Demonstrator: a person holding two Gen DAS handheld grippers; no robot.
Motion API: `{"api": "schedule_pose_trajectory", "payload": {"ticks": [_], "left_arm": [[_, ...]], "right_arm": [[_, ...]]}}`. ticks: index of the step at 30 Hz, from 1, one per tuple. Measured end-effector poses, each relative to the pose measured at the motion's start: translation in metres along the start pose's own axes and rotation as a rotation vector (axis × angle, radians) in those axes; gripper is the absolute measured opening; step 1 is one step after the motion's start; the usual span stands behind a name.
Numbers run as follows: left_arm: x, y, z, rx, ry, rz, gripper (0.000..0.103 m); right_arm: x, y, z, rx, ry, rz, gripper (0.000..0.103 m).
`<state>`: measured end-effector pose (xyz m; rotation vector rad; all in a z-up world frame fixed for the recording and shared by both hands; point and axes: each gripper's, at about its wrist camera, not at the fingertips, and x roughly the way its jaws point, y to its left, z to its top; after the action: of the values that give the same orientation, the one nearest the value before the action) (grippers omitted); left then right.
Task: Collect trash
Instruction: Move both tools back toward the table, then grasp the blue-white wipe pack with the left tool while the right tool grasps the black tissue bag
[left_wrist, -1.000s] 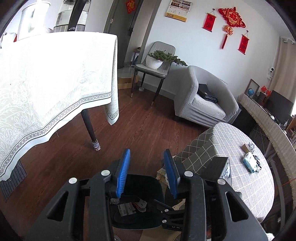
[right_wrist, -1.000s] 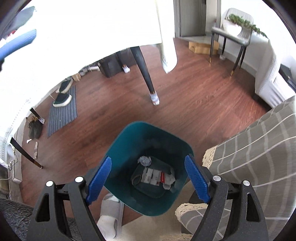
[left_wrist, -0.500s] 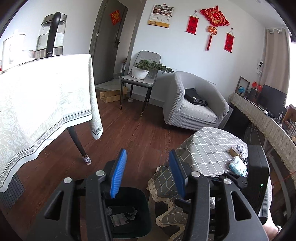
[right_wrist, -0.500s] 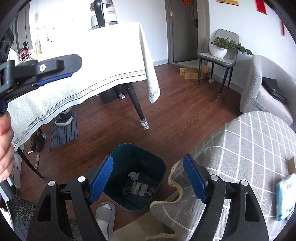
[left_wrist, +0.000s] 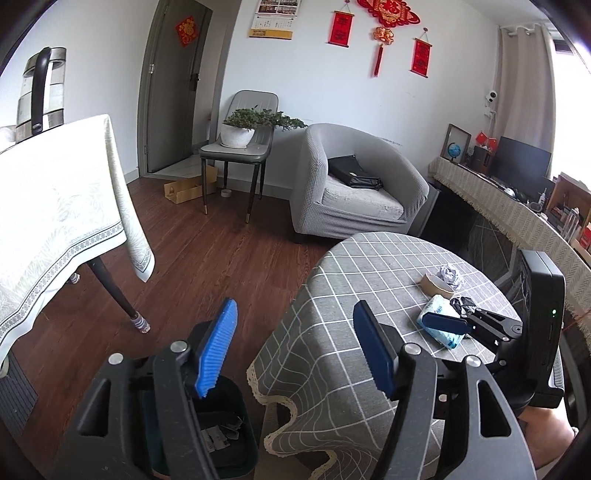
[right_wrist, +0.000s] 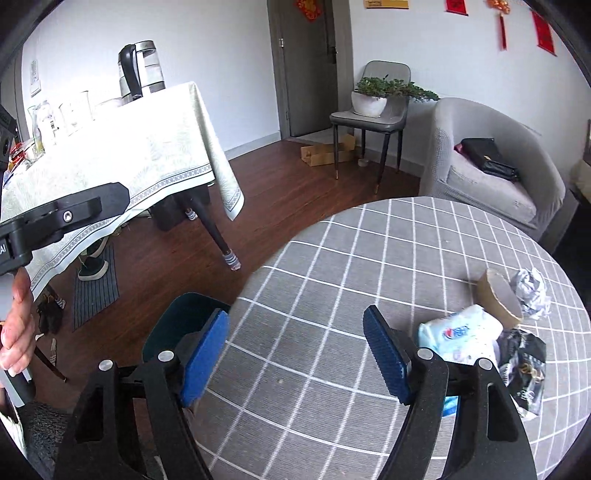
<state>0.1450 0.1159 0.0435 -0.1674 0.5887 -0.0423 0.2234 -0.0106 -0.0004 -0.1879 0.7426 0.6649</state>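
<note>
A round table in a grey checked cloth (right_wrist: 332, 266) carries a crumpled paper ball (right_wrist: 532, 291), a brown cardboard ring (right_wrist: 498, 295), a blue-white tissue pack (right_wrist: 461, 336) and a black crumpled wrapper (right_wrist: 524, 365). My right gripper (right_wrist: 295, 314) hovers over the table's near side, left of that litter, open and empty. My left gripper (left_wrist: 294, 306) hangs above the table's left edge with its jaws opening and nothing between them. Below it stands the dark teal bin (left_wrist: 243, 406) with paper scraps inside. The tissue pack (left_wrist: 437, 314) and paper ball (left_wrist: 448, 275) lie far right in the left wrist view.
A dining table with a white cloth (right_wrist: 147, 147) and a kettle (right_wrist: 140, 66) stands to the left. A grey armchair (left_wrist: 351, 184) and a chair with a potted plant (left_wrist: 240, 144) line the far wall. A person's hand (right_wrist: 16, 325) holds the left gripper's handle.
Both views have swung up from the bin toward the round table. The left jaws have spread wider. The litter on the table has come into the right wrist view.
</note>
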Motion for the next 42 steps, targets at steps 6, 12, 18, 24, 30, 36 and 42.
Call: {"api": "schedule_pose_trajectory", "payload": {"ticks": [6, 12, 18, 24, 30, 36, 42], "left_arm": [[0.022, -0.029, 0.001, 0.010, 0.024, -0.018, 0.079], [0.039, -0.062, 0.001, 0.046, 0.042, -0.053, 0.081], [0.062, -0.099, -0.005, 0.125, 0.080, -0.112, 0.085], [0.085, -0.135, -0.015, 0.261, 0.123, -0.187, 0.088], [0.112, -0.161, -0.021, 0.398, 0.171, -0.289, 0.088], [0.138, -0.179, -0.030, 0.499, 0.235, -0.344, 0.089], [0.153, -0.187, -0.035, 0.537, 0.270, -0.367, 0.089]], "right_arm": [[-0.017, -0.041, -0.009, 0.047, -0.020, -0.059, 0.076], [-0.036, -0.081, -0.018, 0.108, -0.042, -0.114, 0.076], [-0.052, -0.120, -0.028, 0.168, -0.053, -0.141, 0.078], [-0.064, -0.155, -0.045, 0.207, -0.049, -0.157, 0.083], [-0.070, -0.185, -0.054, 0.249, -0.041, -0.154, 0.084], [-0.070, -0.201, -0.053, 0.279, -0.032, -0.123, 0.085], [-0.065, -0.208, -0.053, 0.298, -0.019, -0.092, 0.085]]}}
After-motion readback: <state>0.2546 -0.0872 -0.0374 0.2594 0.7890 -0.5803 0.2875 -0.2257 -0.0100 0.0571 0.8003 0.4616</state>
